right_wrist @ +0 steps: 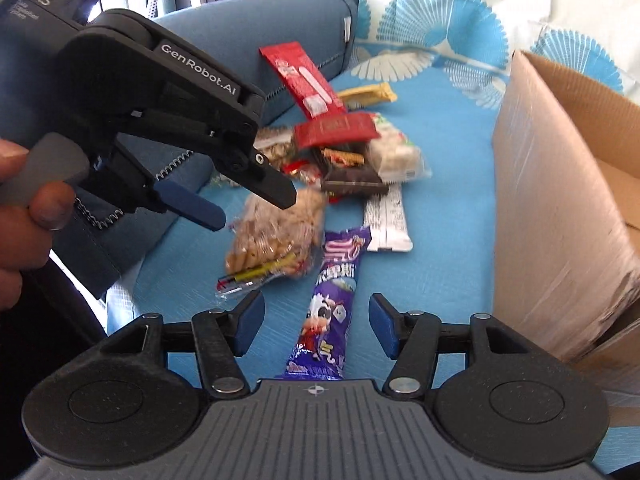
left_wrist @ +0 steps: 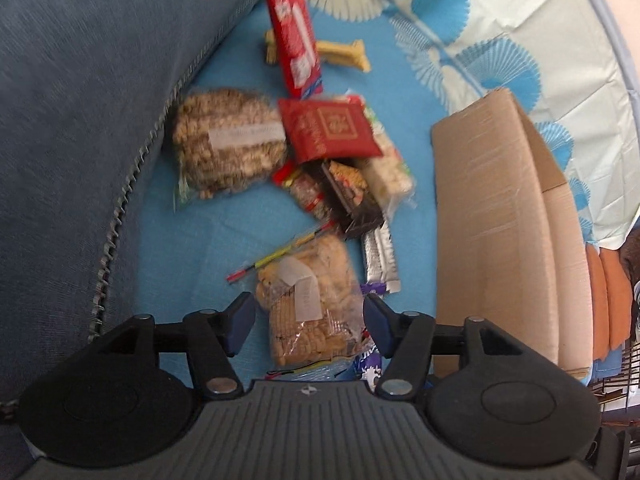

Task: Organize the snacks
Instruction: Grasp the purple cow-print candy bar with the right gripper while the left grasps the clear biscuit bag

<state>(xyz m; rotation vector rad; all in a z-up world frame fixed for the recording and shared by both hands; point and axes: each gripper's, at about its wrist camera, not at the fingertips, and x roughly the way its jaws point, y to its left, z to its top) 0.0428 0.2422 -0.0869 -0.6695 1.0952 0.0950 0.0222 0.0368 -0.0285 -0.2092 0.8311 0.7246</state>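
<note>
Several snacks lie in a heap on a blue sheet (left_wrist: 224, 236). My left gripper (left_wrist: 310, 322) is open, its jaws on either side of a clear bag of biscuits (left_wrist: 308, 304), above it. That gripper also shows in the right wrist view (right_wrist: 252, 208), over the same bag (right_wrist: 276, 236). My right gripper (right_wrist: 316, 326) is open, with a purple cow-print snack bar (right_wrist: 332, 304) between its jaws. Further off lie a clear bag of puffed cereal (left_wrist: 228, 140), a red packet (left_wrist: 328, 128), a long red packet (left_wrist: 292, 28), a silver bar (right_wrist: 386, 220) and a yellow bar (left_wrist: 340, 53).
An open cardboard box (right_wrist: 560, 208) stands at the right on the sheet; it also shows in the left wrist view (left_wrist: 492, 216). A blue-grey cushion (left_wrist: 80, 120) rises along the left. A flower-print cloth (left_wrist: 500, 20) covers the far side.
</note>
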